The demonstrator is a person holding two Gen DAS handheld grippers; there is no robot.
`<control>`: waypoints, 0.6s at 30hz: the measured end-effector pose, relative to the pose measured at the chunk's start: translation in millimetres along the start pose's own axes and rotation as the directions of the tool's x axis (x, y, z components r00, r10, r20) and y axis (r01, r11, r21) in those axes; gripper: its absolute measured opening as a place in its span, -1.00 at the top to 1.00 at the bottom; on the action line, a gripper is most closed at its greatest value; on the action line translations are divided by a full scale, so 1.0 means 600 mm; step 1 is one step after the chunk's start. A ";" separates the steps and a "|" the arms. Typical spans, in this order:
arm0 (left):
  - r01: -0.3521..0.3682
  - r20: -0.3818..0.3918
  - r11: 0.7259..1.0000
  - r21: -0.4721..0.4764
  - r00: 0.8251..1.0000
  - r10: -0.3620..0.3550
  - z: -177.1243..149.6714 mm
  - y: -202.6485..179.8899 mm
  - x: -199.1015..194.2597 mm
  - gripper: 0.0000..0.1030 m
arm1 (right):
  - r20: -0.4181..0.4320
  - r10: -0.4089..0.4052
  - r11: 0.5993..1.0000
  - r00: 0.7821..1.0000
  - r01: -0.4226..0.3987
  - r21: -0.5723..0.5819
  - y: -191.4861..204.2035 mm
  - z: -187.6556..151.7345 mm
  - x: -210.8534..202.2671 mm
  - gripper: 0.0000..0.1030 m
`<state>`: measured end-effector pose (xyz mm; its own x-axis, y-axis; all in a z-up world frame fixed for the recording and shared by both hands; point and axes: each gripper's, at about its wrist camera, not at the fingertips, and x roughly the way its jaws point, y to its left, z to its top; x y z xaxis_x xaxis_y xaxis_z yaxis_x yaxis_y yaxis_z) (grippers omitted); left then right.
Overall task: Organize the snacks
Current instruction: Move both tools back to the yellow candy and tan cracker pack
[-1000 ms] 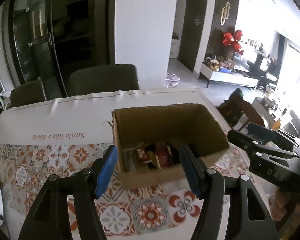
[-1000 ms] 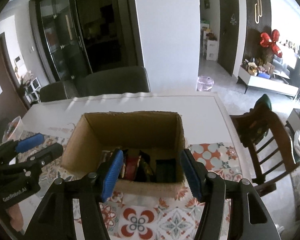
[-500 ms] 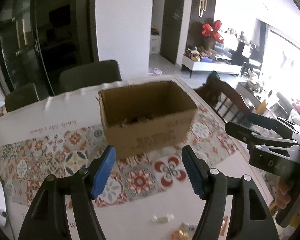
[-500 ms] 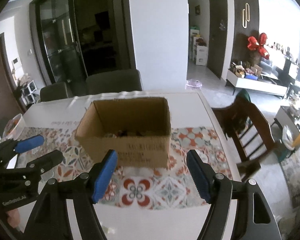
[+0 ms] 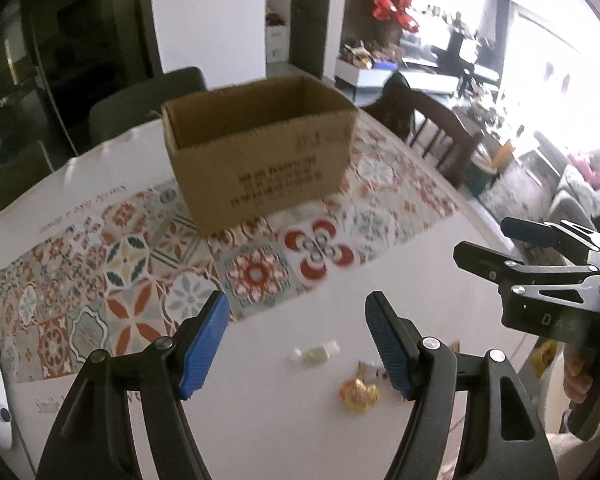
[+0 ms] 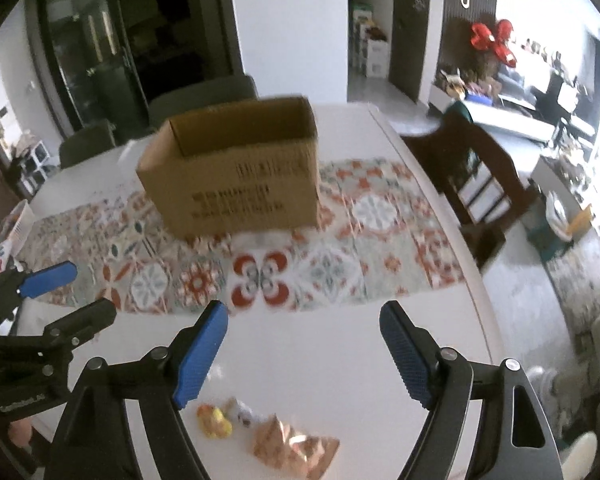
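**Left wrist view: both tongs back off the box toward loose snacks**

Left wrist view shows the cardboard box [image 5: 260, 152] now well ahead of the left tongs [image 5: 296, 340]; a second ago it filled the space just past the blue pads, with packets visible inside. Both tongs have pulled back and dipped toward the near, bare part of the white table [image 5: 260, 420]. Judged from that, a drop into the box is finished and the next pick-up is beginning.

Both pairs have just been opening and stand spread, with nothing between the pads. A small pale wrapped sweet [image 5: 316, 354] lies on the table just beyond the left tongs' gap, and a crinkled gold-and-red foil sweet [image 5: 358, 394] sits beside the right-hand pad.

Below the right tongs [image 6: 304, 352] lie a yellow sweet [image 6: 214, 420], a small whitish one [image 6: 242, 410] touching it, and a creased coppery foil packet [image 6: 294, 446], all closer to the left-hand pad.

Box walls are plain brown corrugated board, printed in black, top open. Under it runs a tile-patterned mat [image 5: 140, 280] in red, teal and cream. Motion blur softens every wrapper.
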<state>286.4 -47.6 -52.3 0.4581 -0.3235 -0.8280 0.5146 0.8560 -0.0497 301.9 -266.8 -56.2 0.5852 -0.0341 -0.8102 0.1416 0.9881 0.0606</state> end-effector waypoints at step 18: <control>0.119 -0.259 0.986 0.117 0.962 -0.086 -0.091 -0.055 0.092 -0.36 | -0.288 0.049 0.999 0.956 -0.042 0.031 -0.017 -0.137 0.061 -0.54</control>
<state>255.4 -71.7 -126.9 0.2091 -0.2804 -0.9368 0.6465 0.7584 -0.0827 256.1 -265.6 -134.1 0.3364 0.0595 -0.9399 0.1416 0.9835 0.1129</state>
